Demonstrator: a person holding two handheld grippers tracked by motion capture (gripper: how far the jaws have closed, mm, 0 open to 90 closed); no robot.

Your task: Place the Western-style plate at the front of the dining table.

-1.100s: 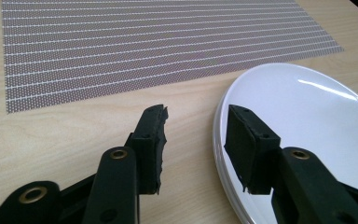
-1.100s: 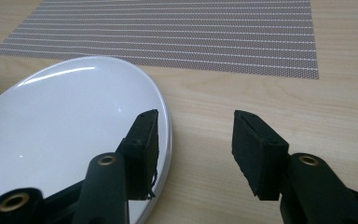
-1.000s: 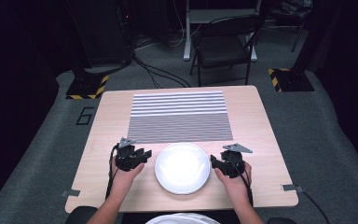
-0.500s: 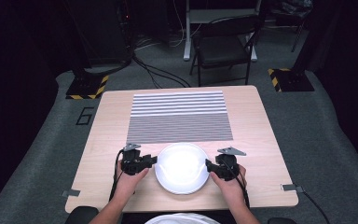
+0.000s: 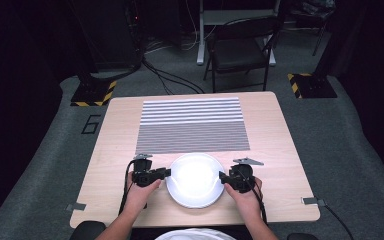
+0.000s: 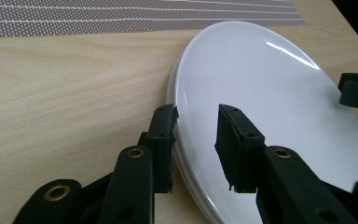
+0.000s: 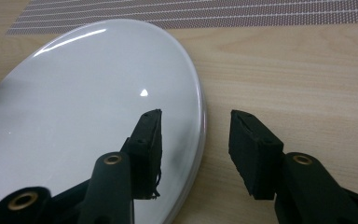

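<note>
Left gripper has just clamped the white plate's 9 o'clock rim, right gripper straddles 3 o'clock, jaws apart.

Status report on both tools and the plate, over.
Left tool shut on white plate rim. Right tool straddles opposite rim, jaws just closing, gap showing. Striped mat beyond plate, nothing in the way.

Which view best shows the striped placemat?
The high view: the whole striped placemat lies beyond the white plate. The left gripper view and right gripper view catch just its near edge.
</note>
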